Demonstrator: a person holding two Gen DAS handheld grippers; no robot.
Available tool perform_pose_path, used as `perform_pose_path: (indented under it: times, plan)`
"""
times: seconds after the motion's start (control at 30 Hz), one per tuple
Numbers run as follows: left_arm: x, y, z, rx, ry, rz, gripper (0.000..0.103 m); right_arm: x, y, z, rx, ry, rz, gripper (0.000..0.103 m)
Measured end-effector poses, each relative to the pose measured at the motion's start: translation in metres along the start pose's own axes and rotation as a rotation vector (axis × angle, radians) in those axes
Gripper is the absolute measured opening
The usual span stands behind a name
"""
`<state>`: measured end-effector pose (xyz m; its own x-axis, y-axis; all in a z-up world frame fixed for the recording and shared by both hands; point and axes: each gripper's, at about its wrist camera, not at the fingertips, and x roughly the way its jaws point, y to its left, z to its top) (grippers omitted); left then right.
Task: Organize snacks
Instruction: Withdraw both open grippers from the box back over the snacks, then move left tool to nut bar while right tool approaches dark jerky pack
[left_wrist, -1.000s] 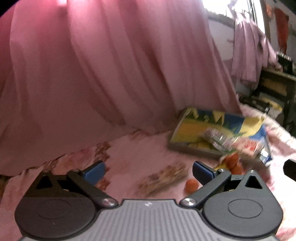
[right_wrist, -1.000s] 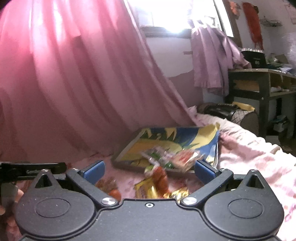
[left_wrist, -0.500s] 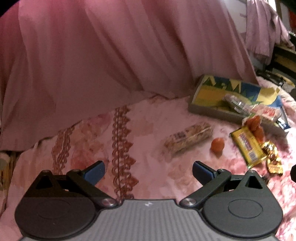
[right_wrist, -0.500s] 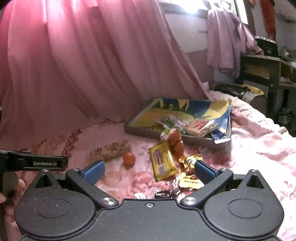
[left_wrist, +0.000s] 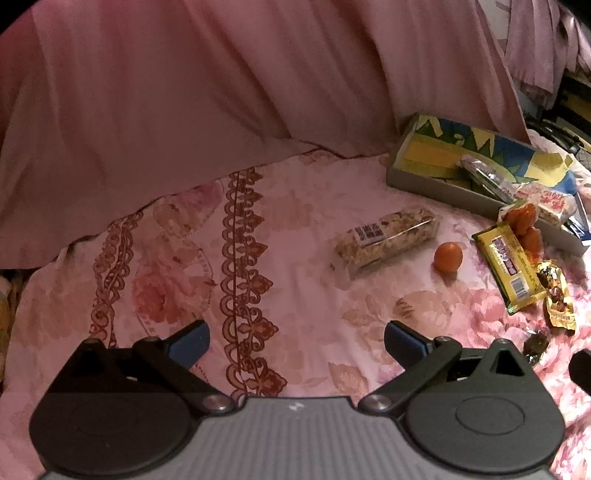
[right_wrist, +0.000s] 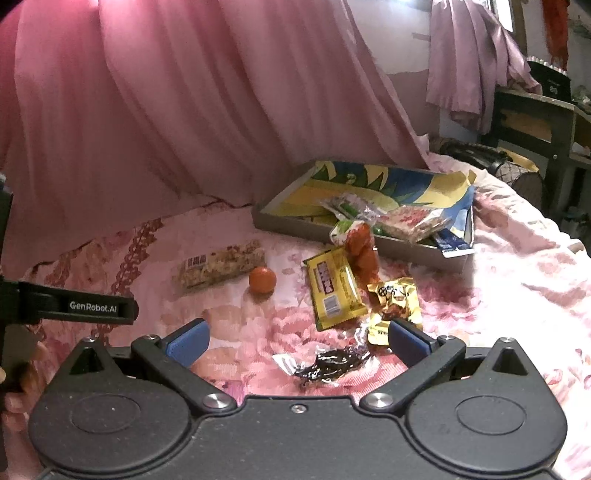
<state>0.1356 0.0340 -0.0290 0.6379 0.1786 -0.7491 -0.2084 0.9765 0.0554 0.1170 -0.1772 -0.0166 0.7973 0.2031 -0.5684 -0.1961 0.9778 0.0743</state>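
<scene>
Both grippers, left (left_wrist: 295, 338) and right (right_wrist: 297, 338), spread wide, empty, above bedspread (left_wrist: 303, 206); bar (left_wrist: 386, 242), orange (left_wrist: 447, 257) beside tray (left_wrist: 443, 188).

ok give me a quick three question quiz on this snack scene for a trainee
1. True or false: the orange ball lies inside the tray.
2. Which snack lies nearest the right gripper? A) cereal bar B) dark wrapper C) yellow bar
3. Fill in: both the left gripper and the right gripper are ____ and hold nothing.

Key: 1 false, it lies on the bedspread between the cereal bar and the yellow bar. 2 B. 3 open.
</scene>
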Motion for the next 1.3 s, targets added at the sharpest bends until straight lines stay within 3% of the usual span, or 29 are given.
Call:
perform_pose_path:
  times: [0.27,0.63,0.87,1.07,1.3]
  plan:
    - [0.017,-0.001,0.005,0.022,0.064,-0.015,0.103,0.016,-0.001,-0.004,0.016,0.075,0.013,0.102]
    - [0.040,-0.011,0.015,0.099,0.092,-0.055,0.103,0.051,-0.016,-0.005,0.121,0.194,0.008,0.102]
    - [0.054,-0.019,0.030,0.152,0.037,-0.081,0.103,0.079,-0.025,-0.008,0.196,0.261,-0.012,0.102]
    - [0.072,-0.019,0.046,0.174,0.002,-0.153,0.103,0.090,-0.030,-0.009,0.241,0.274,-0.021,0.102]
    - [0.109,-0.038,0.060,0.338,-0.075,-0.239,0.103,0.107,-0.042,-0.010,0.356,0.283,-0.051,0.102]
